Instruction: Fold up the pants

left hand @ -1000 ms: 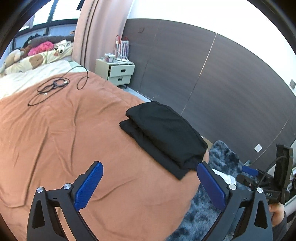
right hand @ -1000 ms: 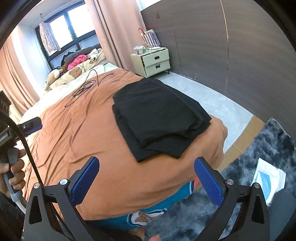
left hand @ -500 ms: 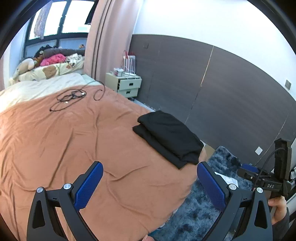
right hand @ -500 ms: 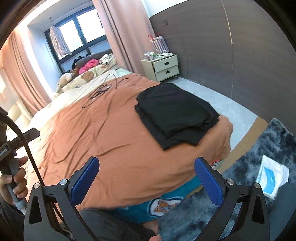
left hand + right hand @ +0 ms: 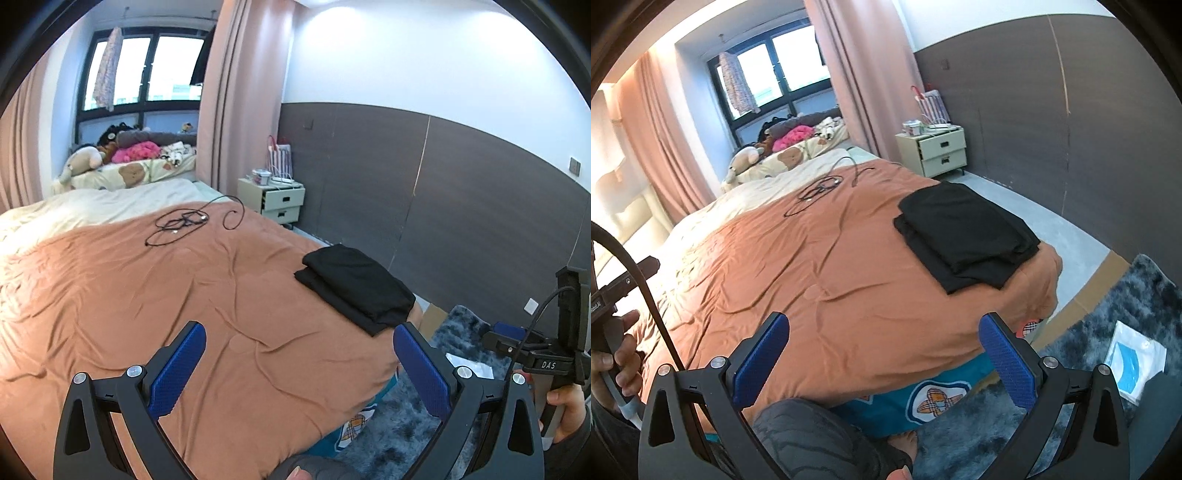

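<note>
While both of my tongs are held above the near side of the bed, neither touches anything. I hold the left gripper (image 5: 298, 363) level, pointing across the orange-brown bedspread (image 5: 155, 302); its blue pads (image 5: 176, 369) stand wide apart with nothing between them. I hold the right gripper (image 5: 884, 356) likewise, tilted slightly downward, its blue pads spread fully and empty. My right hand (image 5: 567, 410) shows at the edge of the left view, wrapped round its handle; my left hand (image 5: 617, 354) shows at the edge of the right view, fingers closed on the grip.

Surface and room, largest first. Bedspread: wrinkled, covering most of the bed. Dark panelled wall (image 5: 461, 192): runs along the far right side. Pink curtain (image 5: 240, 92): hangs beside the window. Grey shaggy rug (image 5: 1126, 302): on the floor at the bed's corner. Black pants (image 5: 964, 232): folded into a compact stack, lying flat at the bedspread's far right corner, well apart from both tongs. Cream nightstand (image 5: 273, 201): against the wall, two drawers. Black cable (image 5: 184, 221): coiled loosely near the bedspread's far edge. White packet (image 5: 1136, 360): lying on the rug.
</note>
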Available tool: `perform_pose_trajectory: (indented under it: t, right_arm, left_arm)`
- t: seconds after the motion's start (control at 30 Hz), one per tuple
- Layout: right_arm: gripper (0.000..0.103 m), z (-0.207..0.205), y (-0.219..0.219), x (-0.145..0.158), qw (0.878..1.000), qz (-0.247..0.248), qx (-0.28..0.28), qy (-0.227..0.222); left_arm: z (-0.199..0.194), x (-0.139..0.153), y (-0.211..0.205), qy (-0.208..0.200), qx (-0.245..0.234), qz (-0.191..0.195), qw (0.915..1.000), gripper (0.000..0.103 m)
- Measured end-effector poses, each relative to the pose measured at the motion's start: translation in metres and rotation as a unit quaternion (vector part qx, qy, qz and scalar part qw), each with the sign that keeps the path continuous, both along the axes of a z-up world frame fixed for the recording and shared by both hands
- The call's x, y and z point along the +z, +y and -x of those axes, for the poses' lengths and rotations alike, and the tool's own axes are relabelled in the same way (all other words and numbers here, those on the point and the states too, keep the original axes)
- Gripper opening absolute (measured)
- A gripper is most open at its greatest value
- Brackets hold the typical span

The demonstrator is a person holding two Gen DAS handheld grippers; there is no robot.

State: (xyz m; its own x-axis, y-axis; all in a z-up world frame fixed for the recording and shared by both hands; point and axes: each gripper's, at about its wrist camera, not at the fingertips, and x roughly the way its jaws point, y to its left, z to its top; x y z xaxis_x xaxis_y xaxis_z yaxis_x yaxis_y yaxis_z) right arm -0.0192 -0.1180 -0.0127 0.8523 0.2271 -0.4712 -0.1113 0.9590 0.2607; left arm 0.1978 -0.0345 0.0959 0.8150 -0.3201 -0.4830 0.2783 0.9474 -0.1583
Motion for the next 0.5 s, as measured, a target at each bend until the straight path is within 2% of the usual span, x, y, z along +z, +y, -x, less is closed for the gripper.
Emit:
perform_pose_trajectory:
  t: [0.23, 0.5]
  right_arm:
    - [0.103, 0.025, 0.018, 0.003, 0.999, 0.01, 0.024, -0.019]
    - [0.103, 0.05, 0.034, -0.006, 0.998, 0.018, 0.034, -0.042]
  left_arm:
    - [0.042, 0.005, 0.023, -0.021, 0.024, -0.005, 0.9995, 0.102]
    - [0.085, -0.002, 0.04, -0.041, 0.049, -0.014, 0.9979, 0.102]
